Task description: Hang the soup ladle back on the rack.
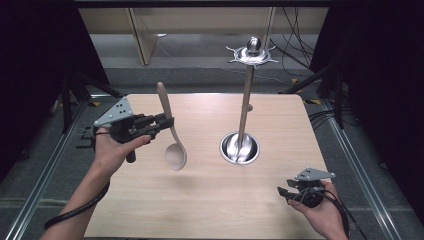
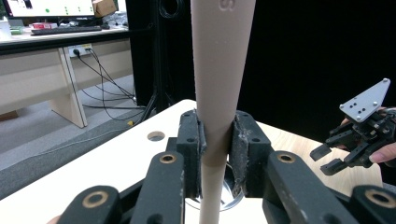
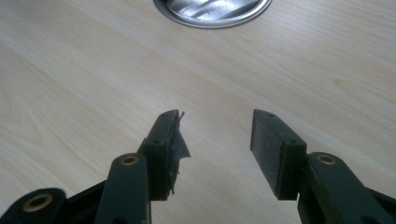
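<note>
A beige spoon (image 1: 172,135) hangs above the table with its bowl down and its handle rising away. My left gripper (image 1: 167,121) is shut on the handle; in the left gripper view the handle (image 2: 219,70) stands upright, pinched between both pads. A metal utensil stand (image 1: 245,105) rises from a round steel base (image 1: 240,148) right of the spoon, with a hooked crown (image 1: 252,52) on top. My right gripper (image 1: 284,194) hovers low near the table's front right corner, open, with bare tabletop between its jaws (image 3: 217,140).
The wooden table (image 1: 200,200) has a small round hole (image 2: 155,136) near its far edge. The stand's base rim (image 3: 212,14) lies just ahead of the right gripper. Black curtains, tripod legs and cables surround the table; a desk stands behind.
</note>
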The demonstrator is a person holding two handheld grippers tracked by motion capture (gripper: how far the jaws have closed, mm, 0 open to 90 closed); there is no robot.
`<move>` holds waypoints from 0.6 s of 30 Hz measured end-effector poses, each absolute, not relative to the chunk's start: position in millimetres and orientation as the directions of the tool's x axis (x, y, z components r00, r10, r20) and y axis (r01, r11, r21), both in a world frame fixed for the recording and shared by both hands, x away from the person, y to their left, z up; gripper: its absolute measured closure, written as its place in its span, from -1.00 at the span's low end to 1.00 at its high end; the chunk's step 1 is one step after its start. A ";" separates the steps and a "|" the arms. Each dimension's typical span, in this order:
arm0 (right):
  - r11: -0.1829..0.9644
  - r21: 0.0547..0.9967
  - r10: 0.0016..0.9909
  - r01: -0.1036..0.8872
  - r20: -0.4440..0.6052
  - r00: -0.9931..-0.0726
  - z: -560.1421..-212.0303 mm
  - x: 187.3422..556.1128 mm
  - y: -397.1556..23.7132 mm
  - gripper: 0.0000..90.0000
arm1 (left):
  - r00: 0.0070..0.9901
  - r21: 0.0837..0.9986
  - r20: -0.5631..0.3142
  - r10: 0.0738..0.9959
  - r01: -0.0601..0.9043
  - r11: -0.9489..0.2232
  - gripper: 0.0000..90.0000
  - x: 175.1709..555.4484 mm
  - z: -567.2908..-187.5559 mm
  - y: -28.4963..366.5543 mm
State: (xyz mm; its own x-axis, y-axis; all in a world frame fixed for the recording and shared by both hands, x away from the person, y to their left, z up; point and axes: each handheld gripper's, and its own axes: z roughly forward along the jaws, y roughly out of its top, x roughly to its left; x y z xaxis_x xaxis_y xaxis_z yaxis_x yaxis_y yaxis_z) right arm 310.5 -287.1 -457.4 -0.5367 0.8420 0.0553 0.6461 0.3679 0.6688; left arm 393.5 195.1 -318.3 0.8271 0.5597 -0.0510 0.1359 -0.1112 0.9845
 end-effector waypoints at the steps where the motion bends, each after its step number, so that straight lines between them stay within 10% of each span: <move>1: 0.368 0.669 0.842 0.645 0.054 -0.537 -457.3 310.5 -287.1 0.17 | 0.827 0.984 -0.052 0.560 0.137 -0.111 0.65 393.9 -318.0 194.5; 18: 0.371 0.673 0.842 0.640 0.047 -0.538 -456.8 310.4 -287.6 0.17 | 0.839 0.984 -0.062 0.541 0.143 -0.108 0.65 404.7 -313.3 183.1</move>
State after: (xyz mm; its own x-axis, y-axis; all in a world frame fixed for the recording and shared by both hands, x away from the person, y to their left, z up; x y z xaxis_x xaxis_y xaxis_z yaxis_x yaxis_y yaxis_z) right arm 310.4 -287.6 -456.8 -0.5376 0.8419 0.0471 0.6400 0.3710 0.6729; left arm 404.7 183.1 -313.3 0.8387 0.5410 -0.0622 0.1427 -0.1083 0.9838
